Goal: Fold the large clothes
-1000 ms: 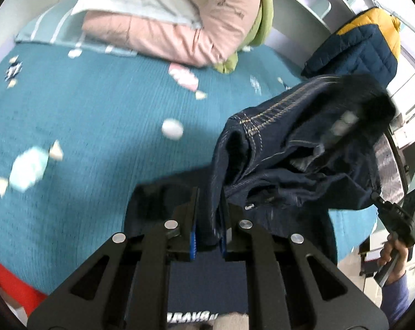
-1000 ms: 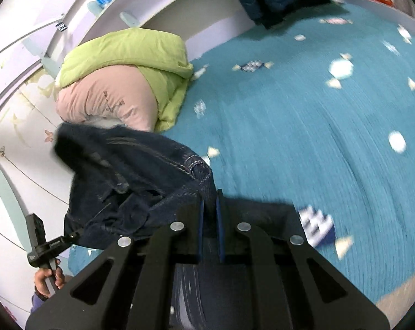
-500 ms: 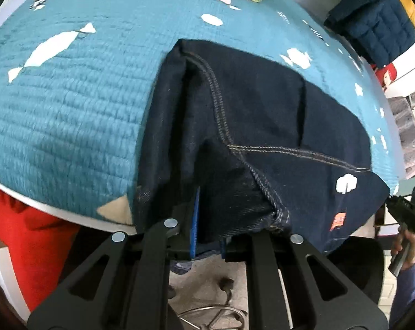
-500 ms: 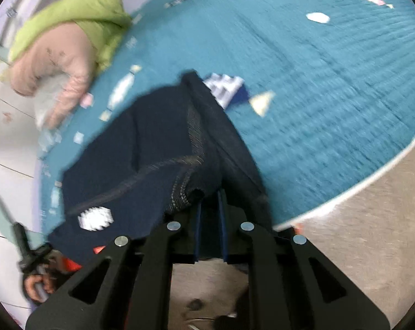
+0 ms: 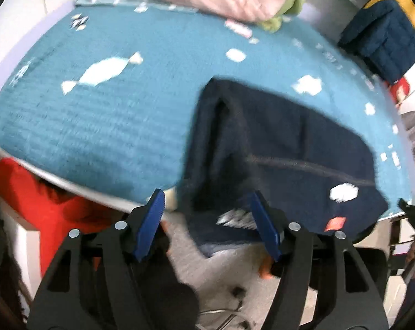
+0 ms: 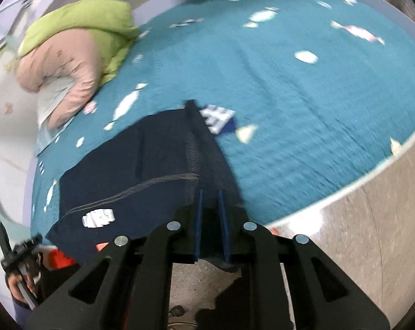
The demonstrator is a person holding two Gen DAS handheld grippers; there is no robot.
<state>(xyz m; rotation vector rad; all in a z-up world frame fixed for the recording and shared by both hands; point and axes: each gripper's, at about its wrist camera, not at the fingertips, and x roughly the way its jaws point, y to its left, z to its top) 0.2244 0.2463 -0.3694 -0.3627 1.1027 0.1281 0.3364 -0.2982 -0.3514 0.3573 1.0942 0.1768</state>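
Note:
Dark blue jeans (image 5: pixel 284 143) lie spread on the teal bedspread (image 5: pixel 111 115), with one end hanging over the bed's near edge. My left gripper (image 5: pixel 207 209) is open at that edge, its blue pads apart, with the hanging denim just beyond them. In the right wrist view the jeans (image 6: pixel 141 170) lie flat on the teal bedspread (image 6: pixel 303 104). My right gripper (image 6: pixel 210 206) has its blue pads close together with a narrow gap, and denim sits between them at the bed's edge.
Pink and green quilts (image 6: pixel 70 49) are piled at the head of the bed. A navy and yellow jacket (image 5: pixel 383 35) lies at the far corner. Something red (image 5: pixel 50 192) sits under the bed's edge. The floor (image 6: pixel 358 233) lies below.
The jeans were held up in the air, then laid flat on the bed. My left gripper has since opened and let go. My right gripper's pads have parted slightly.

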